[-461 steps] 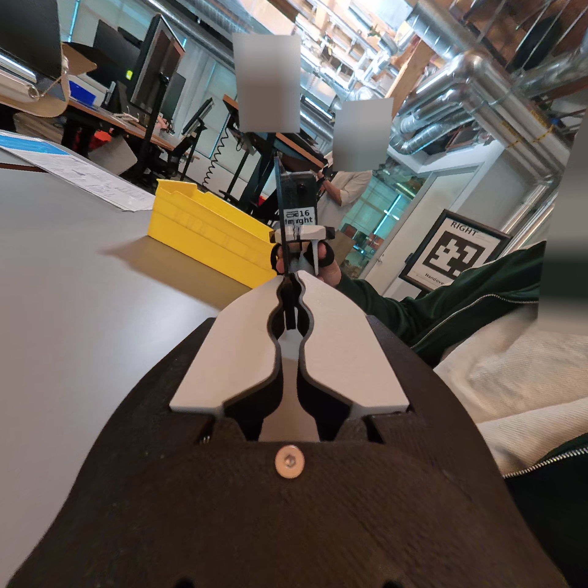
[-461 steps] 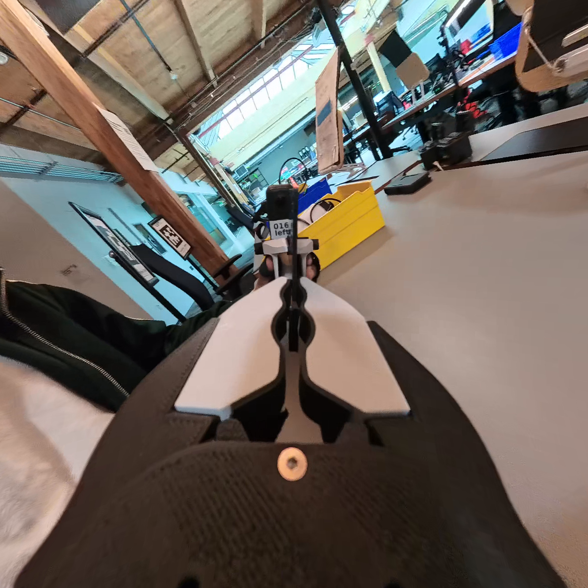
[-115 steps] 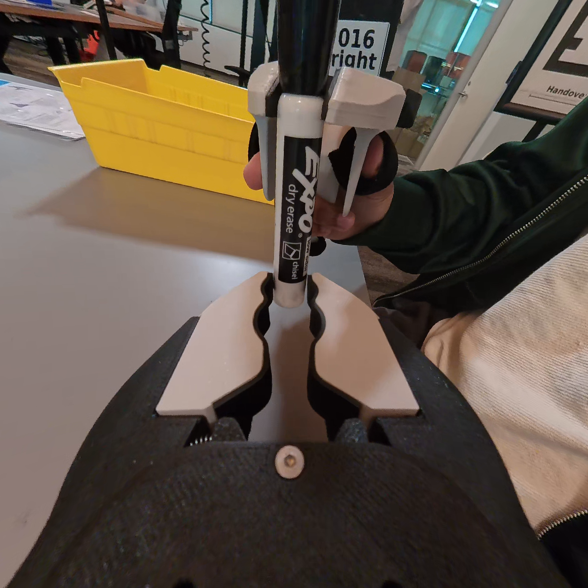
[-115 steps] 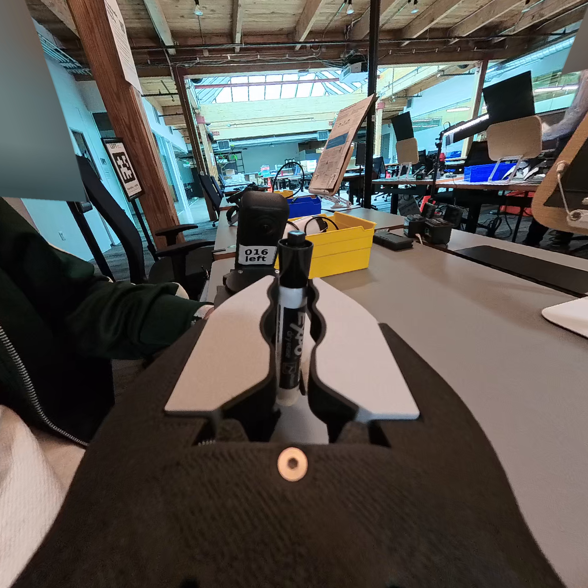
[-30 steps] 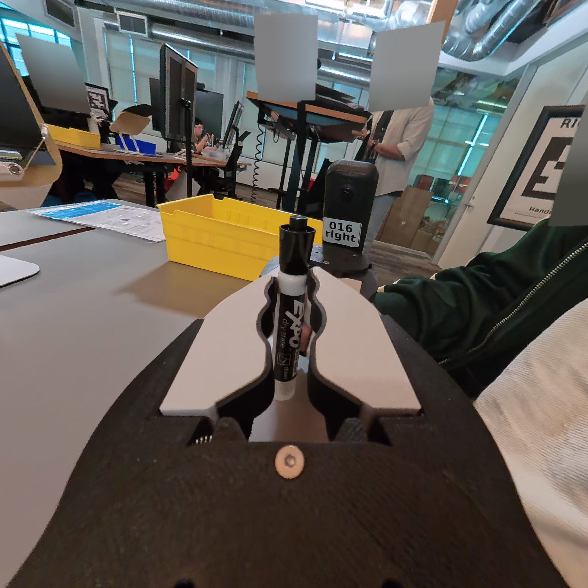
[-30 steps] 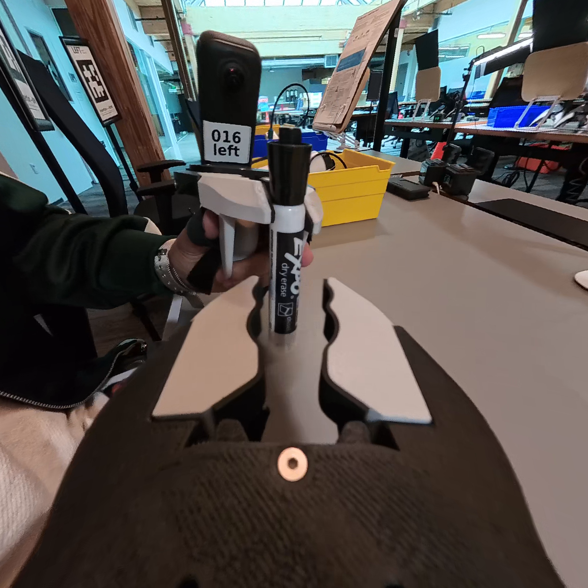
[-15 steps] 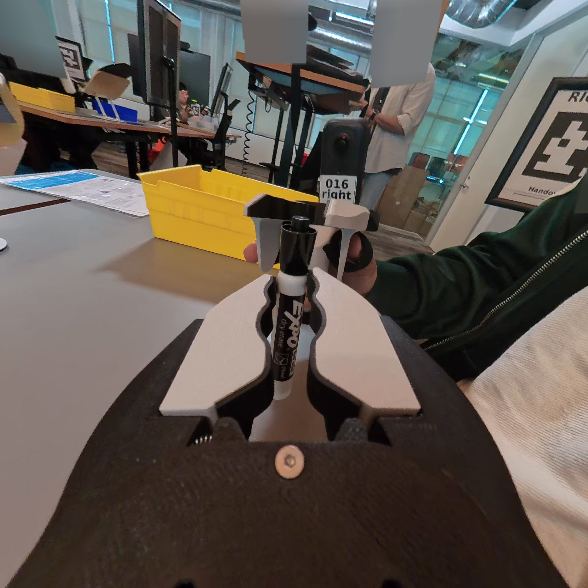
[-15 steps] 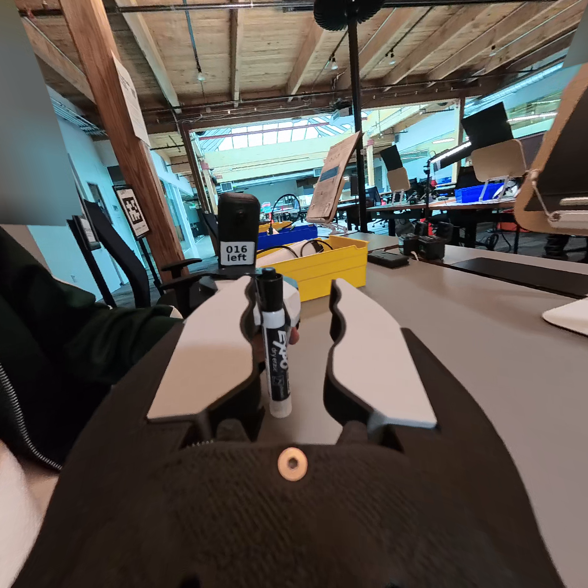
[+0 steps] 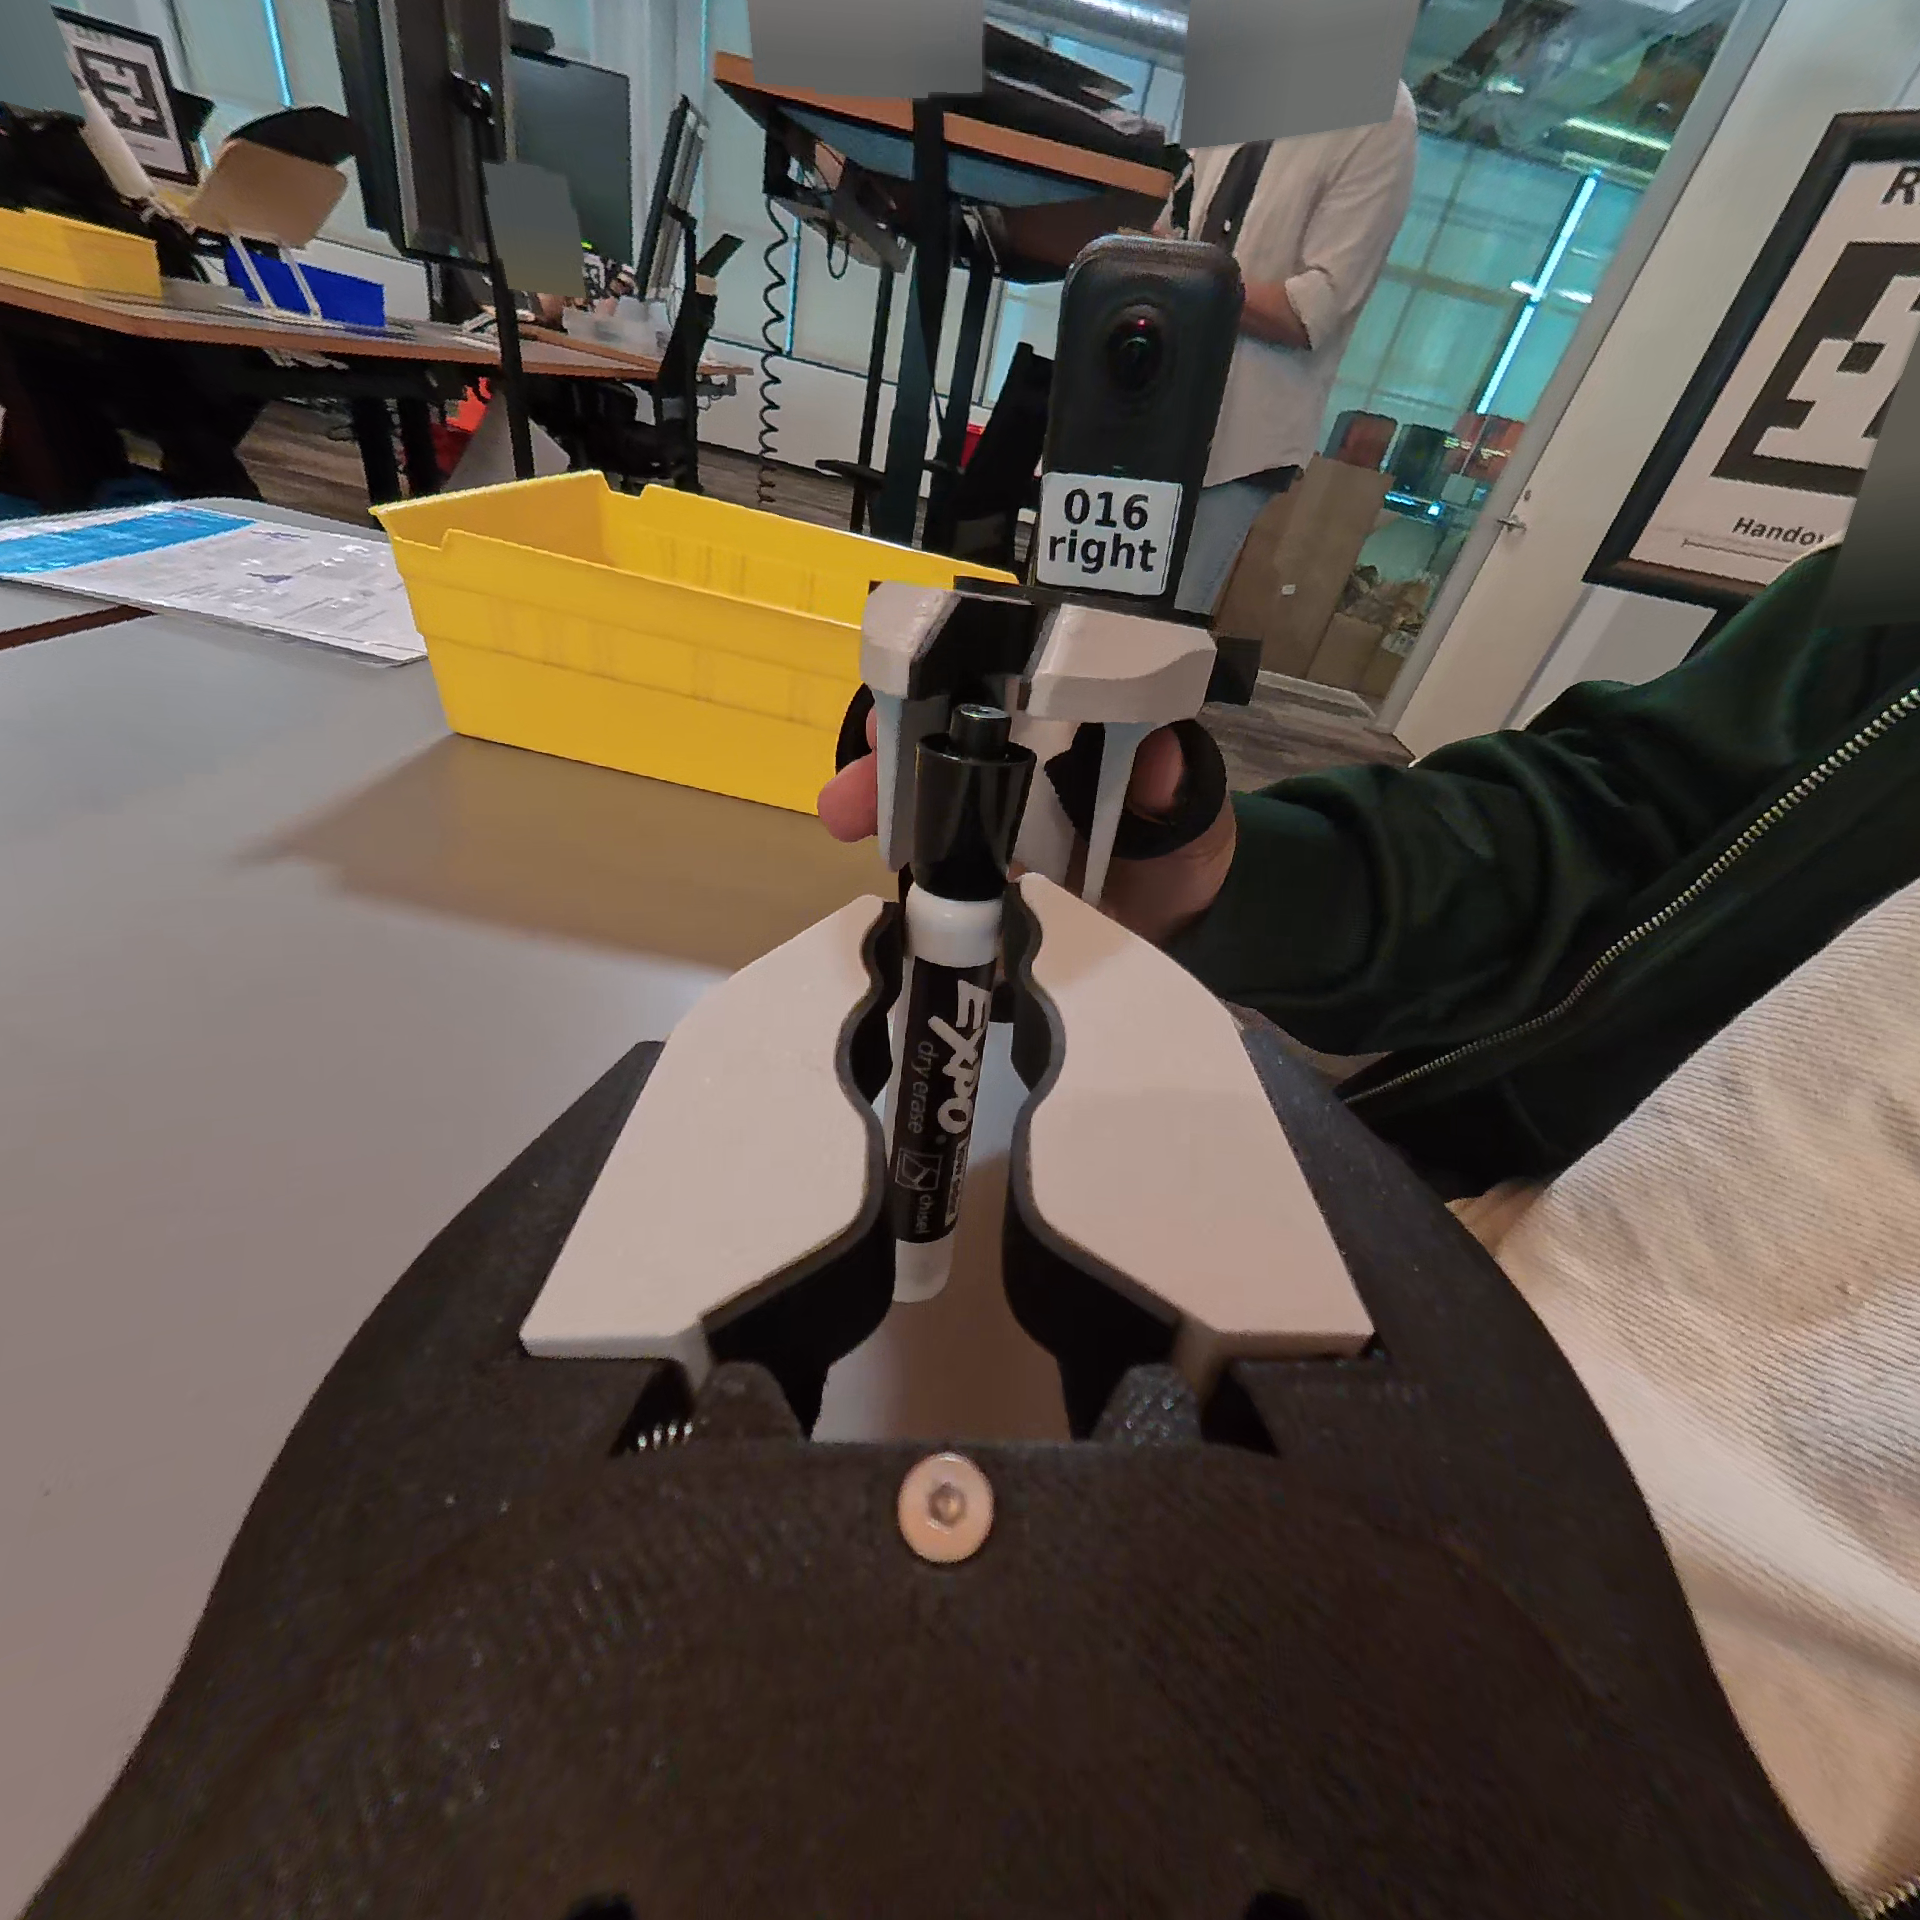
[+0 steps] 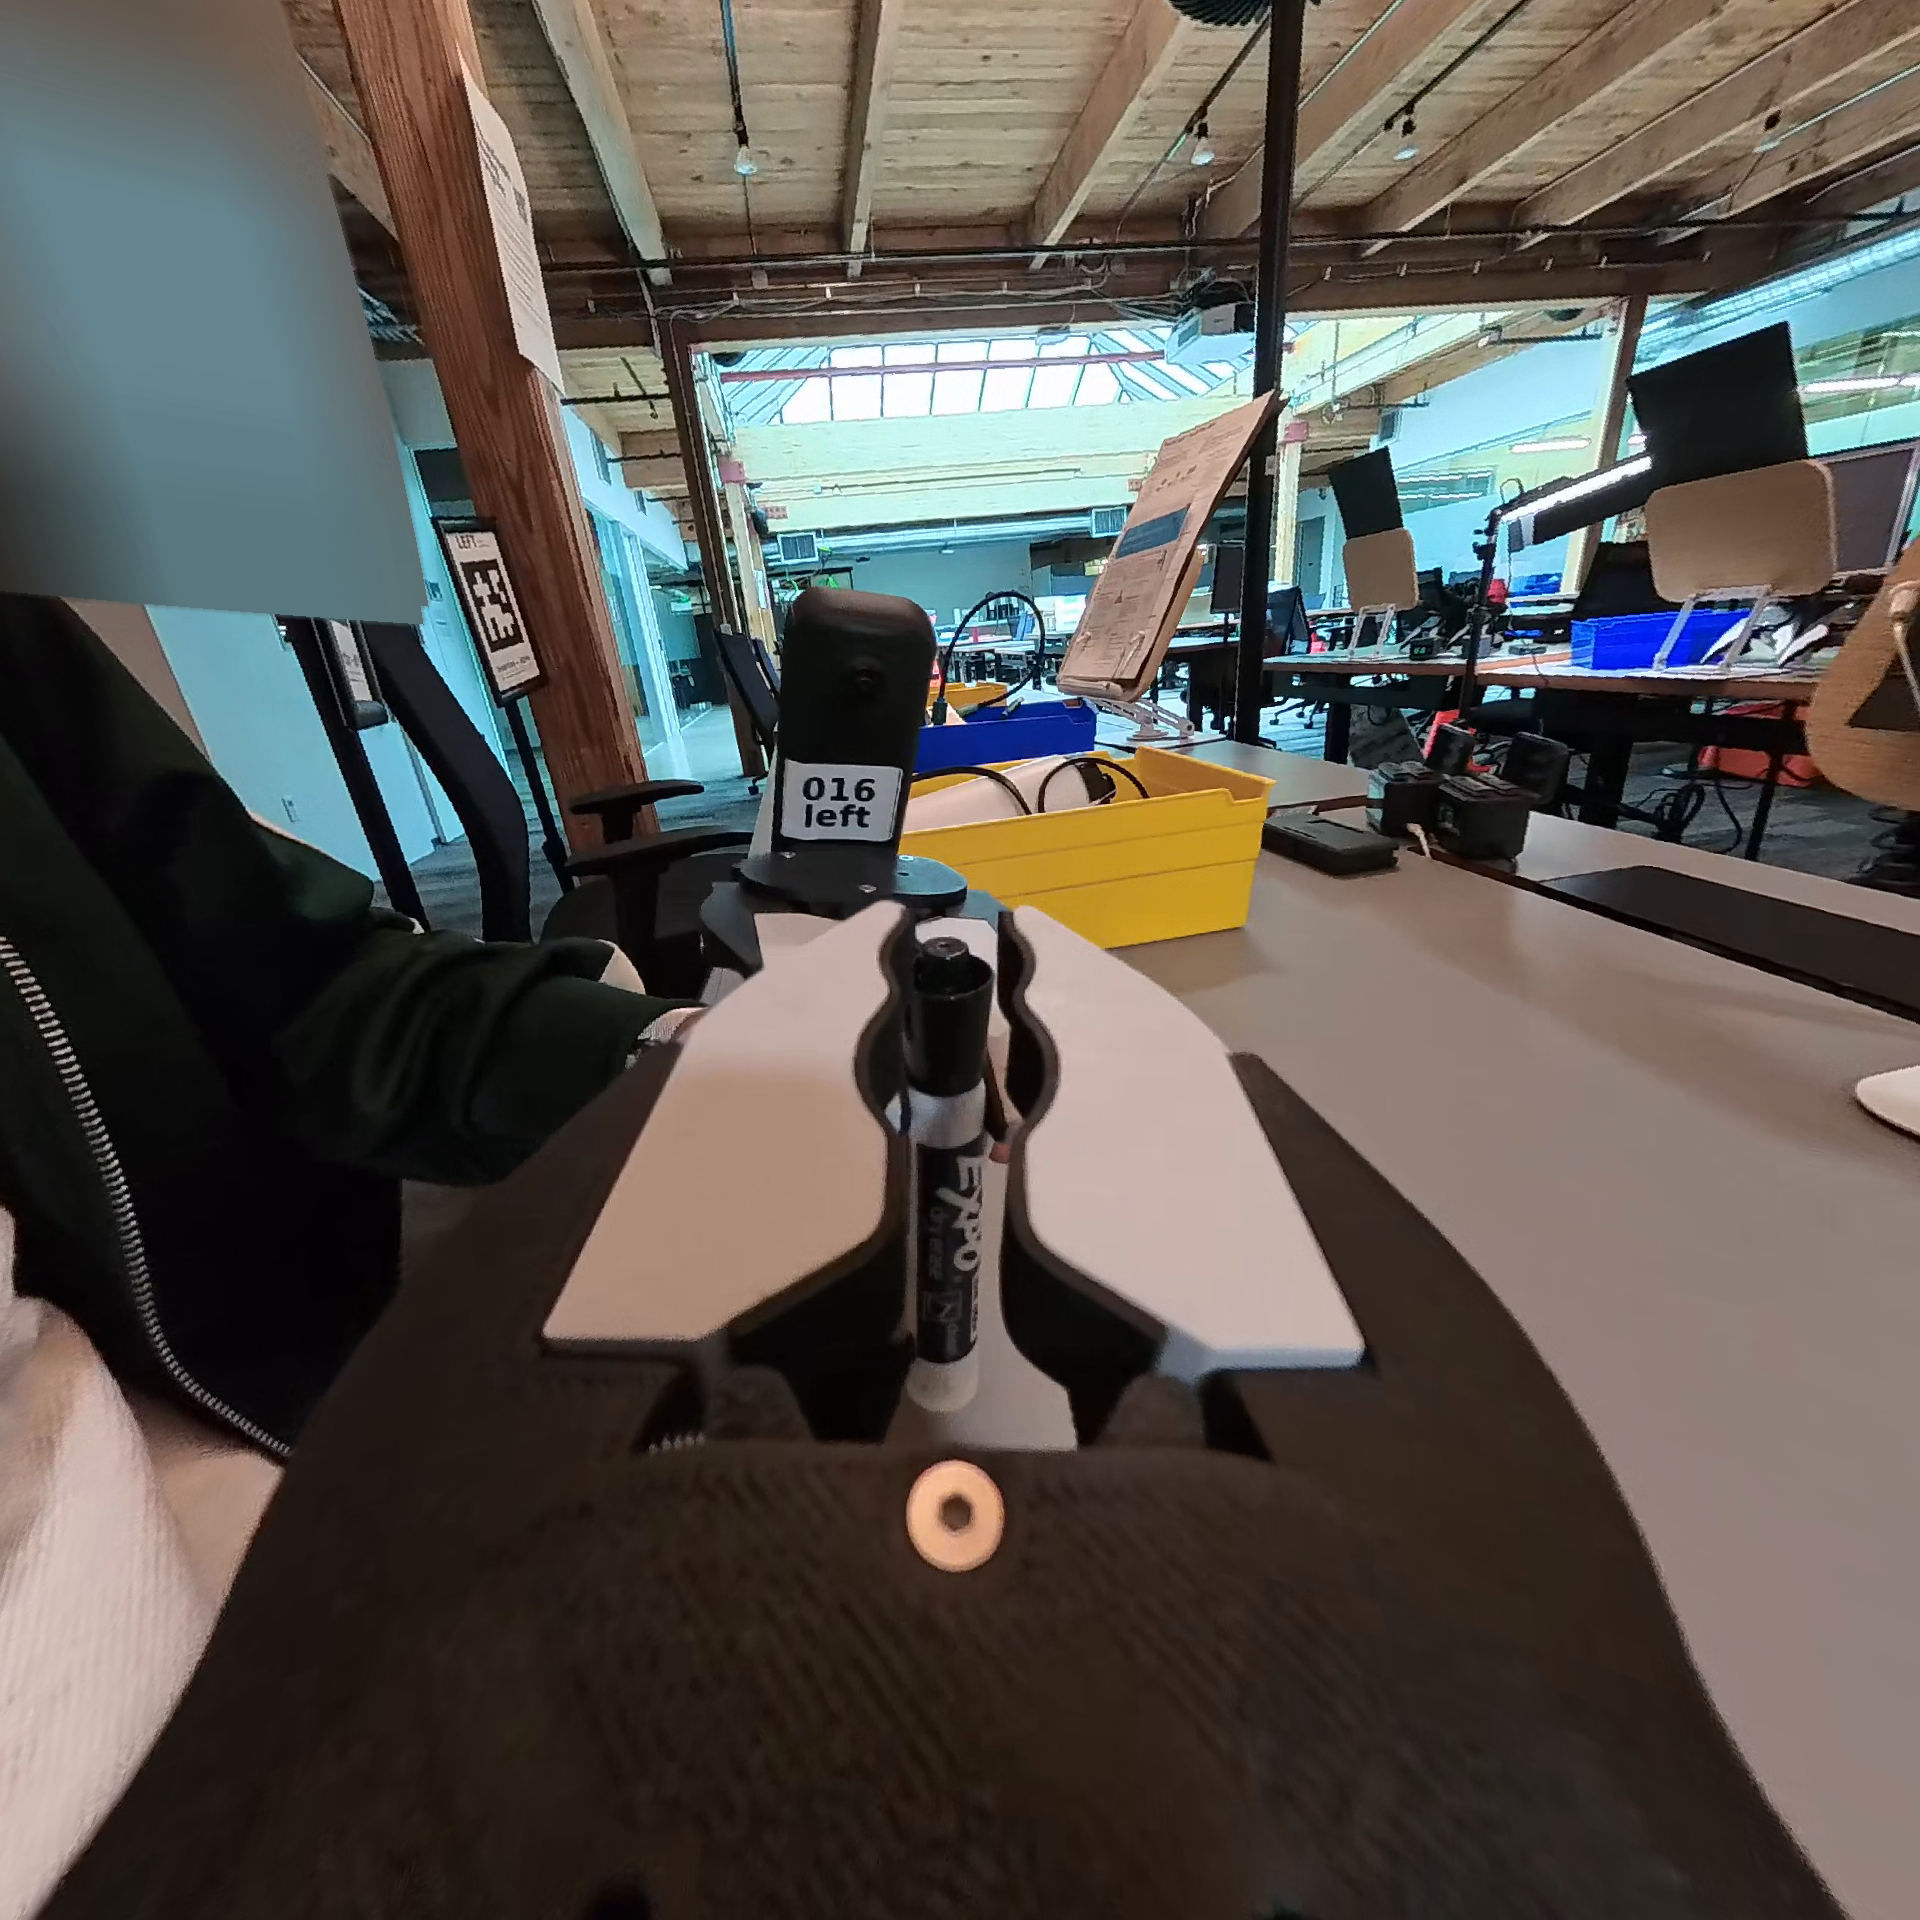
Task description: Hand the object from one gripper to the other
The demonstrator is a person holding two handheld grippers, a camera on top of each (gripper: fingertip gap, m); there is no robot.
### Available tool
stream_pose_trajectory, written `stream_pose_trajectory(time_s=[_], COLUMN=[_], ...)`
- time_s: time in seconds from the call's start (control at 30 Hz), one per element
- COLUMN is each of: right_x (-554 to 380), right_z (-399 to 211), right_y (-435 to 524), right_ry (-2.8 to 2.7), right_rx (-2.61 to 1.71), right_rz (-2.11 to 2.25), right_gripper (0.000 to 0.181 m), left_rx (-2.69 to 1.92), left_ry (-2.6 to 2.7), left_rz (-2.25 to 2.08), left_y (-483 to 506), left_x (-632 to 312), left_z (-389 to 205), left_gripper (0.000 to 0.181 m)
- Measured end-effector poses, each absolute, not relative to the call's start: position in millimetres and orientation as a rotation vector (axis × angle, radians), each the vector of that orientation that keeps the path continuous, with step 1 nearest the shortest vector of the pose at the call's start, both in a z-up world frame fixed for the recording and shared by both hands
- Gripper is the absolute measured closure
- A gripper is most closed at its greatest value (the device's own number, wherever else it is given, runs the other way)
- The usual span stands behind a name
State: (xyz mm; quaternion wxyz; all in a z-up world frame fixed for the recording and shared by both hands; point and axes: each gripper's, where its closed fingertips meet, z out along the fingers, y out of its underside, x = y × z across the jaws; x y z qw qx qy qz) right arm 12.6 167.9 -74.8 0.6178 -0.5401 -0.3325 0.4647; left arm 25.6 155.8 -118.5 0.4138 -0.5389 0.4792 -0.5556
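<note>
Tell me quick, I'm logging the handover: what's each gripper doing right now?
Left gripper: jaws shut on the marker.
Right gripper: jaws shut on the same marker, near its cap end.

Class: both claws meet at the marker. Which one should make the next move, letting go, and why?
Left. The left claw held the marker alone a second ago. The right claw, open then, now appears closed on its capped end, so the left can probably open and draw back.
</note>
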Motion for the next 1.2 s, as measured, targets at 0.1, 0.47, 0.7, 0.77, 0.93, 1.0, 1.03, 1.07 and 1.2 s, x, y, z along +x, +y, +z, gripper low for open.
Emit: stream_pose_trajectory(time_s=[0.1,0.47,0.7,0.77,0.93,1.0,1.03,1.07,1.2], right_x=[11.1,10.6,7.7,8.2,7.8,7.3,7.1,7.1,6.4], right_z=[-77.4,-78.9,-81.7,-82.2,-82.2,-82.3,-82.3,-82.3,-83.2], right_y=[167.9,167.3,165.4,166.4,165.5,165.0,164.9,164.9,165.5], right_ry=[-0.776,-0.798,-0.820,-0.821,-0.828,-0.833,-0.836,-0.837,-0.837], right_rx=[-1.253,-1.260,-1.271,-1.275,-1.273,-1.272,-1.271,-1.271,-1.277], right_rz=[1.067,1.053,1.065,1.050,1.049,1.045,1.042,1.039,1.037], right_gripper=[0.168,0.168,0.169,0.172,0.172,0.171,0.171,0.170,0.167], left_rx=[-1.360,-1.361,-1.365,-1.362,-1.359,-1.358,-1.358,-1.357,-1.355], left_ry=[1.204,1.222,1.215,1.224,1.236,1.239,1.242,1.244,1.260], left_rz=[-1.405,-1.365,-1.364,-1.347,-1.333,-1.326,-1.322,-1.320,-1.308], left_y=[155.4,155.7,158.5,158.3,157.3,157.4,157.3,157.0,155.4], left_x=[26.2,26.7,24.3,24.5,25.2,25.1,25.2,25.2,26.0], left_z=[-119.4,-121.0,-120.6,-121.1,-121.7,-121.9,-122.0,-122.0,-123.4], left_gripper=[0.160,0.160,0.160,0.160,0.160,0.160,0.160,0.160,0.160])
